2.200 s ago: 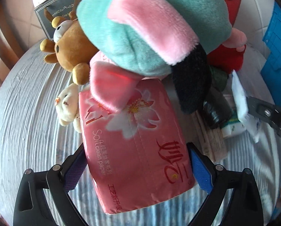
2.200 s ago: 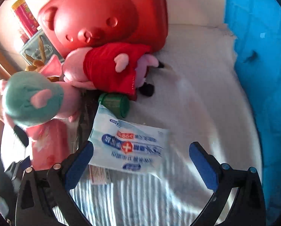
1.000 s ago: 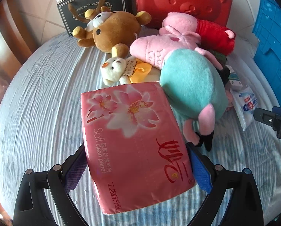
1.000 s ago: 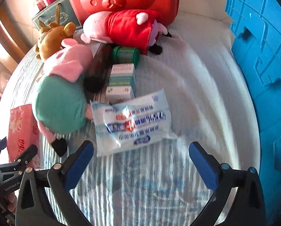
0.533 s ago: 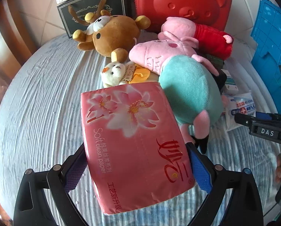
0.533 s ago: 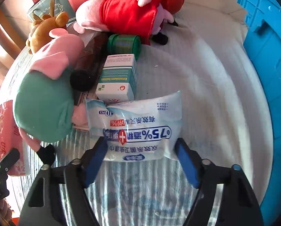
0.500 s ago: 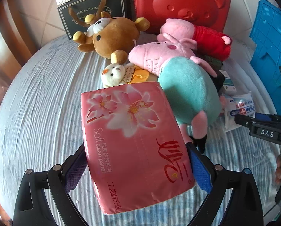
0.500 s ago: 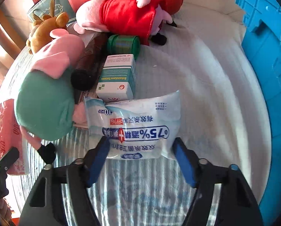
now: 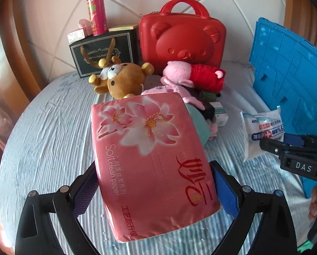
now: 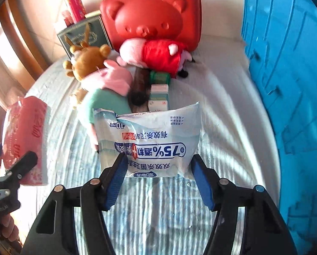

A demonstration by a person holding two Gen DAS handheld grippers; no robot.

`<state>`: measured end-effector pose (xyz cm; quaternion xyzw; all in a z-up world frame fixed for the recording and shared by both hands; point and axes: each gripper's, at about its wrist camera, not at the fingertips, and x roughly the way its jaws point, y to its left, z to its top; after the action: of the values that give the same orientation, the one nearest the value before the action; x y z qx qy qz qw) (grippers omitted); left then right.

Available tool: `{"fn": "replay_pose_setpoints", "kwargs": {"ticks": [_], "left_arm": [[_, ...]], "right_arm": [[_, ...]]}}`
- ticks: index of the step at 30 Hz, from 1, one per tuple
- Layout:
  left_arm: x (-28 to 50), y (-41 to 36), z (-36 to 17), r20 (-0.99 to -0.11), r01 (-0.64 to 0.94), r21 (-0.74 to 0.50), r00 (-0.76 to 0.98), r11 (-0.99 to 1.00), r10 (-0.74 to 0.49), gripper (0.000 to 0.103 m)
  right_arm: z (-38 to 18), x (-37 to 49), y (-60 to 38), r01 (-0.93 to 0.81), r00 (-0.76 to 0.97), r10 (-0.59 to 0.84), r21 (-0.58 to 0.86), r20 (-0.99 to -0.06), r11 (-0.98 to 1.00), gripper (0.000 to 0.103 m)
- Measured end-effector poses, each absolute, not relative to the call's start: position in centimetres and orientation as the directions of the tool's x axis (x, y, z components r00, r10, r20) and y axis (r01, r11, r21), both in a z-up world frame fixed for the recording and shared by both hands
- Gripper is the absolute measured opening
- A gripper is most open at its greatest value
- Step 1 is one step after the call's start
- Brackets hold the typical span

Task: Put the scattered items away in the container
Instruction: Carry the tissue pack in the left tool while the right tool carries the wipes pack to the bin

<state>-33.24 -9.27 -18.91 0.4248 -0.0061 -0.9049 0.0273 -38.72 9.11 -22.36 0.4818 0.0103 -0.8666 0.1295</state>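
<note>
Tissue pack [image 9: 154, 159] sits clamped in the left tongs [image 9: 154, 189] and wipes packet [image 10: 150, 142] in the right tongs [image 10: 158, 180], both raised for carrying to the blue container [image 10: 286, 85].

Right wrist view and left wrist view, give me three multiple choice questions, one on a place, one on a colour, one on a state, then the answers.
1. Where is the blue crate?
A. right of the bed
B. behind the red bear case
C. under the plush toys

2. What colour is the tissue pack?
A. green
B. pink
C. white

3. What is the right gripper doing?
A. standing open, empty
B. gripping the wipes packet
C. gripping a plush

Answers: A, crate fills the right edge; B, pink floral wrapper; B, both pads press the packet's sides.
</note>
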Motion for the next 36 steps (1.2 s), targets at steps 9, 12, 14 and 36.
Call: {"fn": "replay_pose_setpoints", "kwargs": {"ticks": [9,12,14,36], "left_arm": [[-29.8,-8.6,-14.3,-0.697,-0.022,0.008,-0.717,-1.0,0.011,0.098],[-28.8,-7.6,-12.9,-0.668,-0.049,0.002,-0.743,-0.999,0.035,0.098],[-28.3,-6.5,-11.8,-0.648,-0.068,0.006,-0.76,-0.998,0.048,0.098],[-26.0,24.8,2.1,-0.373,-0.29,-0.002,-0.888,-0.957,0.27,0.098]], "right_arm": [[-15.2,-32.9,8.2,0.203,-0.646,-0.198,0.084,-0.737,-0.975,0.061],[-13.0,-31.1,8.7,0.188,-0.686,-0.187,0.078,-0.704,-0.979,0.061],[-11.6,-29.9,9.5,0.18,-0.714,-0.179,0.069,-0.677,-0.981,0.061],[-0.8,-23.7,39.7,-0.031,-0.908,0.002,0.063,-0.418,-0.998,0.061]]}}
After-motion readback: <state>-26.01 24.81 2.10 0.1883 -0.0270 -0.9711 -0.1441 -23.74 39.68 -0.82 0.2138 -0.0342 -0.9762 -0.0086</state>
